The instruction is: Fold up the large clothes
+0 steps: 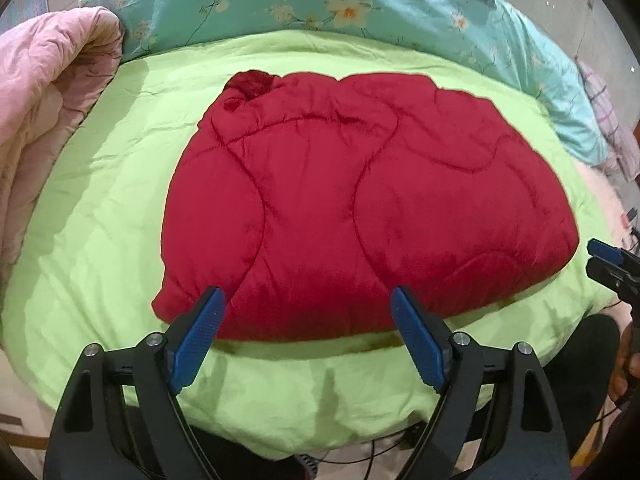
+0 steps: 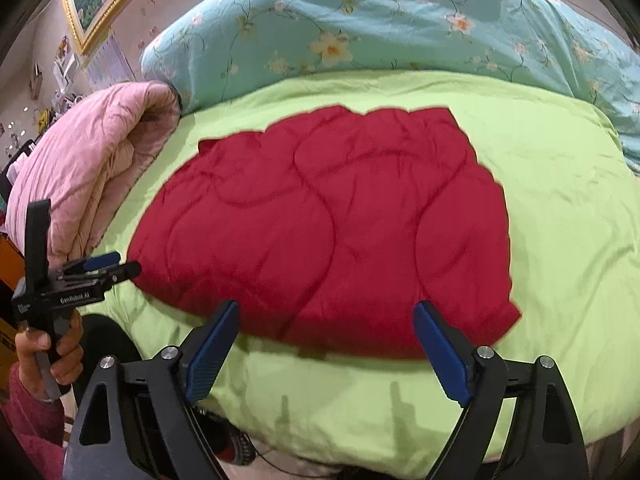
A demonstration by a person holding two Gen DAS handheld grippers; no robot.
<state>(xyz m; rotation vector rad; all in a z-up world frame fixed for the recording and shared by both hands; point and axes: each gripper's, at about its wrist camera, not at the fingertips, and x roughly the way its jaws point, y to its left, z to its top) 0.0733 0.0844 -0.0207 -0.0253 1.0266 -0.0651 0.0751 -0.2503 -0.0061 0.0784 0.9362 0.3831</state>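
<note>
Both tools, left (image 1: 306, 300) and right (image 2: 326, 314), stood wide and empty above the folded red quilted padded garment (image 1: 360, 200). Pinching only its slippery top layer risked undoing the fold on the lime-green bed cover (image 1: 100, 220).

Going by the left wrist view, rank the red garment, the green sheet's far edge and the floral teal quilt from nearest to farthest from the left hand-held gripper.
From the left hand-held gripper:
1. Red garment, lying on the green sheet just ahead of the open jaws.
2. Green sheet's far edge, beyond the garment.
3. Floral teal quilt, across the back.
</note>
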